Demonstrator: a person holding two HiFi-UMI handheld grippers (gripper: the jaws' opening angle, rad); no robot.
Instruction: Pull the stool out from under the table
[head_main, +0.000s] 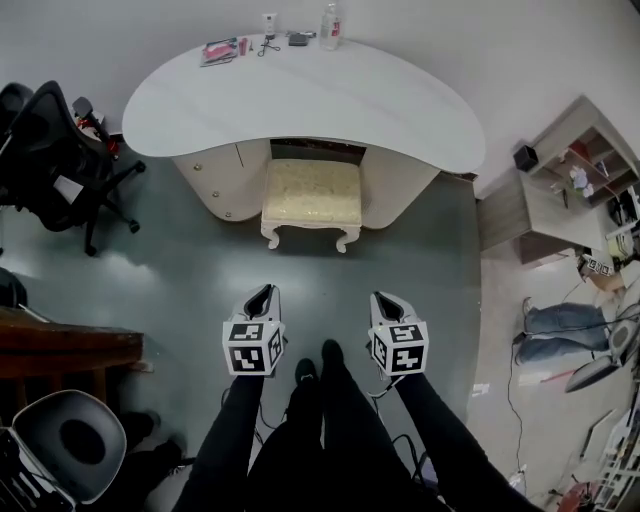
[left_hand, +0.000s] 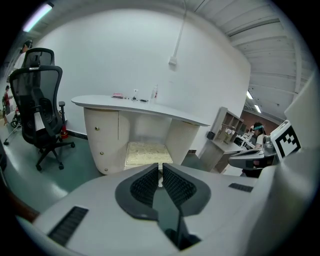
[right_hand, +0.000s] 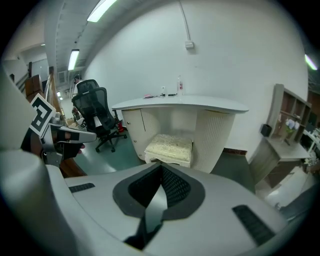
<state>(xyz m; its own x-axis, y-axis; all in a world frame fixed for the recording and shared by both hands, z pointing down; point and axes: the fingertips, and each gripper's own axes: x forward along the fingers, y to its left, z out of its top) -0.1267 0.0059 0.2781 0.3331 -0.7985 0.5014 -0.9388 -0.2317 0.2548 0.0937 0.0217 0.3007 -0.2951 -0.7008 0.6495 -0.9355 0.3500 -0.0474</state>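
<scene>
The head view looks steeply down, while both gripper views face forward, sharing the distant stool (head_main: 311, 193) and table (head_main: 300, 100).

Office, mesh swivel chair (head_main: 55, 150), shelving (head_main: 585, 165)

White curved table (head_main: 300, 105), bottle (head_main: 330, 28) at its far edge; stool (head_main: 311, 195) on floor (head_main: 200, 270)
</scene>
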